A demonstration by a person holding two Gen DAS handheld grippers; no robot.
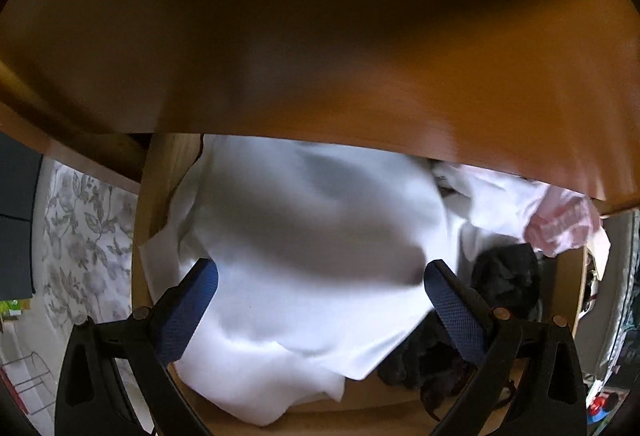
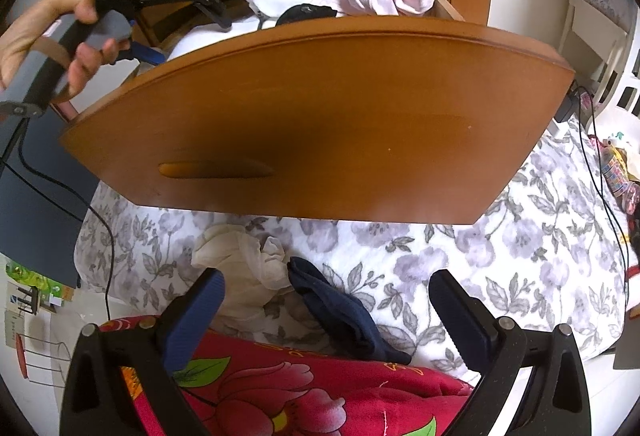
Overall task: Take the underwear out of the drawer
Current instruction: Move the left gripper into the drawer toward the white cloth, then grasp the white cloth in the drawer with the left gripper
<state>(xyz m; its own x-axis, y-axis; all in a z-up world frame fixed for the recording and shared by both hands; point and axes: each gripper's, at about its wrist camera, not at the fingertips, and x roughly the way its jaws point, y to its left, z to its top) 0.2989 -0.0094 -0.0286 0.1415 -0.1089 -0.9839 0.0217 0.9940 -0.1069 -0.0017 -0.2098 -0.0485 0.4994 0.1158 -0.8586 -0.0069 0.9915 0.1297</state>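
The wooden drawer [image 2: 320, 108] is pulled out over a bed with a grey flowered cover [image 2: 500, 256], and its wide front panel hides most of the inside from the right wrist view. On the cover, under the drawer front, lie a cream cloth [image 2: 244, 268] and a dark blue garment [image 2: 340, 312], and a red flowered blanket [image 2: 300, 388] is nearest to the camera. The right tongs [image 2: 326, 316] are wide open and hold nothing; they hang above the bed, outside the drawer, with the dark blue garment between their blue pads [image 2: 196, 320]. A hand [image 2: 44, 36] holds the left tool at the left end of the drawer. In the left wrist view, the left tongs [image 1: 320, 308] are also open and empty, directly above a large white cloth [image 1: 300, 244] that fills most of the drawer [image 1: 160, 172]. The underwear seems to be the dark pile [image 1: 504, 284] just beside the right finger and partly under the white cloth, and a pink garment [image 1: 560, 224] lies further right; the blur prevents a sure identification. A brown wooden surface [image 1: 320, 36] covers the upper part of this view.
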